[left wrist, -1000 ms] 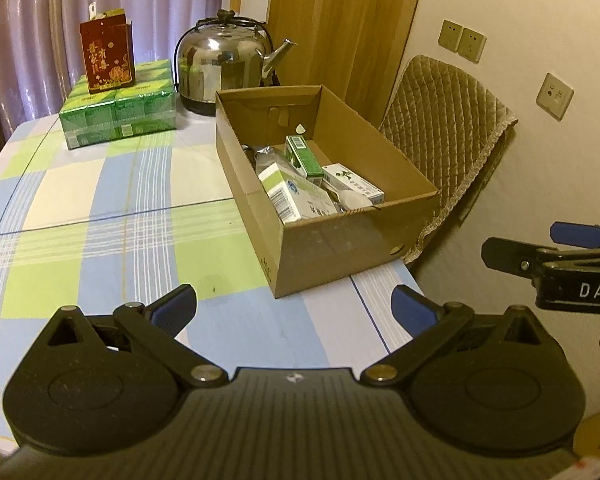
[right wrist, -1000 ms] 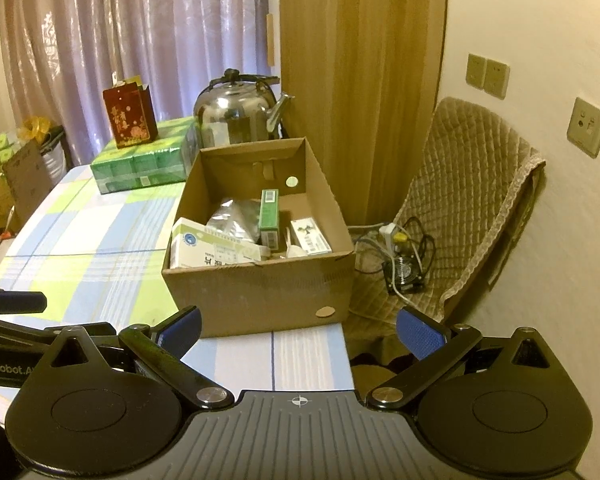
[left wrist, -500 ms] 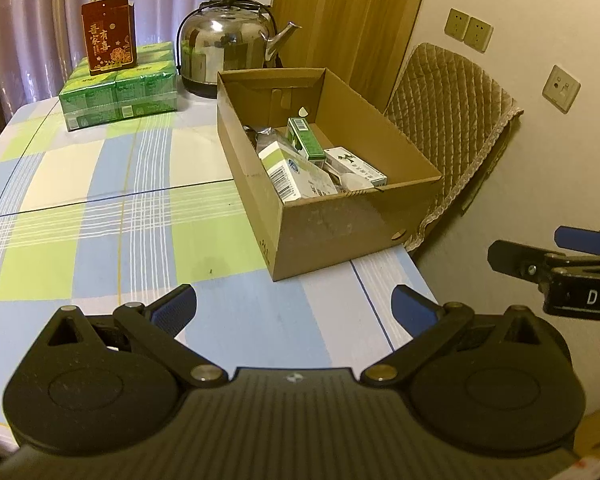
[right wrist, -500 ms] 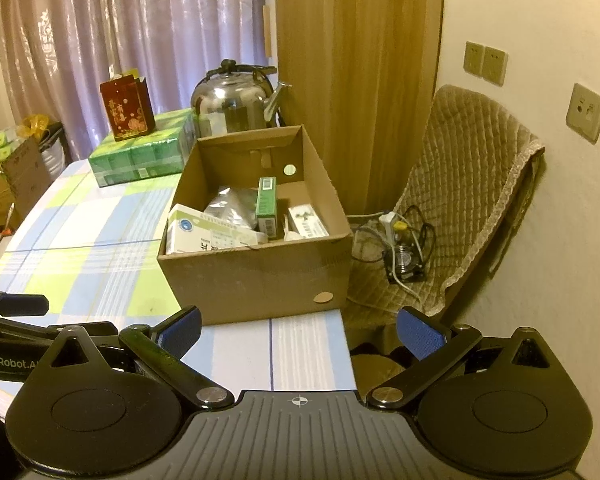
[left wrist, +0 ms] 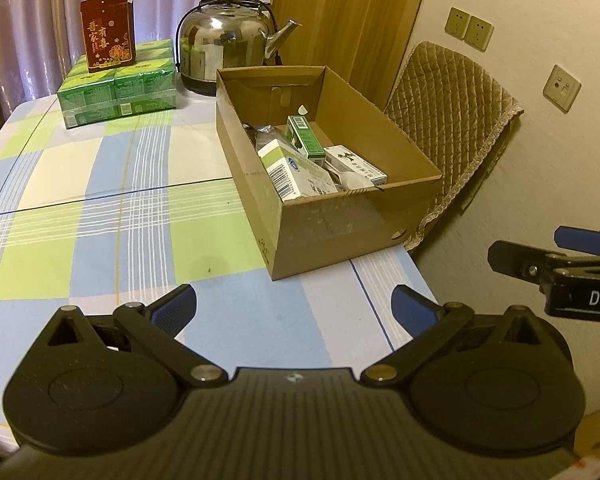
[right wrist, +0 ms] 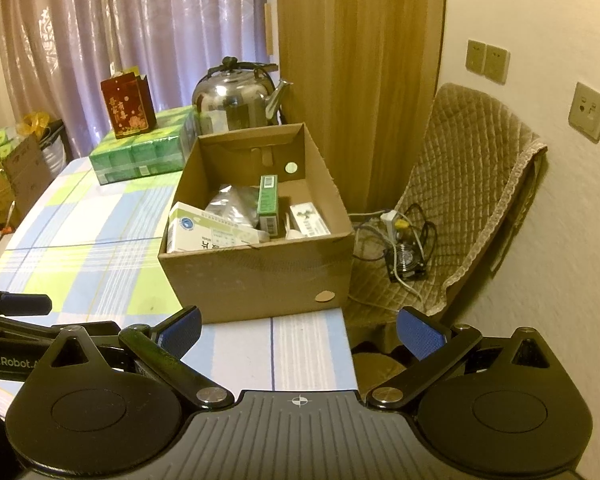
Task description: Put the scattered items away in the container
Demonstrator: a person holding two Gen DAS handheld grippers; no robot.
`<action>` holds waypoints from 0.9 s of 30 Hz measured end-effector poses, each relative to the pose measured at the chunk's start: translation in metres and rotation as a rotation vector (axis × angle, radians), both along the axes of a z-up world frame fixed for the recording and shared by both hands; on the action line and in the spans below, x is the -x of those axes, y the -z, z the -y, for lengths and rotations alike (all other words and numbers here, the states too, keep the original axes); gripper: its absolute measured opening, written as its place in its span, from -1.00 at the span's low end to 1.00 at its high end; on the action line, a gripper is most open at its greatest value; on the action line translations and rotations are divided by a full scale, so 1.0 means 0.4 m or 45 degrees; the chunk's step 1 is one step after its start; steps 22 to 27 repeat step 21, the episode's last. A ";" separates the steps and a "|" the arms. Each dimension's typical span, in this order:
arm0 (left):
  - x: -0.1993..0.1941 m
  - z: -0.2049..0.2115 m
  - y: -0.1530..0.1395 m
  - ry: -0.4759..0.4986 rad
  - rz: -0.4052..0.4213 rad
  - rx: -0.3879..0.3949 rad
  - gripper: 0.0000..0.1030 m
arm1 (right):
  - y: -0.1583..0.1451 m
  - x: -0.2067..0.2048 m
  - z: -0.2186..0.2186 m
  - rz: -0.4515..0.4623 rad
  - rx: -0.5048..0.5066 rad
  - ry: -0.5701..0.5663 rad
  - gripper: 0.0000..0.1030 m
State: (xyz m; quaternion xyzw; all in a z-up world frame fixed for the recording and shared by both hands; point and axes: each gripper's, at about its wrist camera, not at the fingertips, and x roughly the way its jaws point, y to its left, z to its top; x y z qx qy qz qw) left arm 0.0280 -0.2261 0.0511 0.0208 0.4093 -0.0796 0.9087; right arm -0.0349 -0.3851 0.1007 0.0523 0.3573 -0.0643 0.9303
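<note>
An open cardboard box (left wrist: 340, 236) (right wrist: 256, 280) stands near the right edge of the checked tablecloth. Inside lie a white medicine carton (left wrist: 294, 170) (right wrist: 208, 232), a green carton (left wrist: 305, 137) (right wrist: 269, 204), a smaller white carton (left wrist: 356, 165) (right wrist: 309, 220) and a silver foil pouch (right wrist: 230, 204). My left gripper (left wrist: 294, 306) is open and empty, held back over the near table edge. My right gripper (right wrist: 298, 330) is open and empty too, short of the box's near wall. Each gripper shows at the side of the other's view.
A steel kettle (left wrist: 228, 48) (right wrist: 236, 100) stands behind the box. A stack of green packs (left wrist: 118, 88) carries a dark red paper bag (left wrist: 108, 36) at the far left. A quilted chair (right wrist: 472, 184) with a cable and small fan sits right of the table, by the wall.
Both grippers have drawn back and risen a little from the box, which now looks smaller and farther. Their fingers stay open. Nothing on the table has moved.
</note>
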 end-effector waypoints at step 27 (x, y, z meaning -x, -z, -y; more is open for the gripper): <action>-0.010 -0.011 0.018 0.000 -0.012 0.007 0.98 | 0.018 -0.016 -0.011 -0.026 0.008 -0.011 0.96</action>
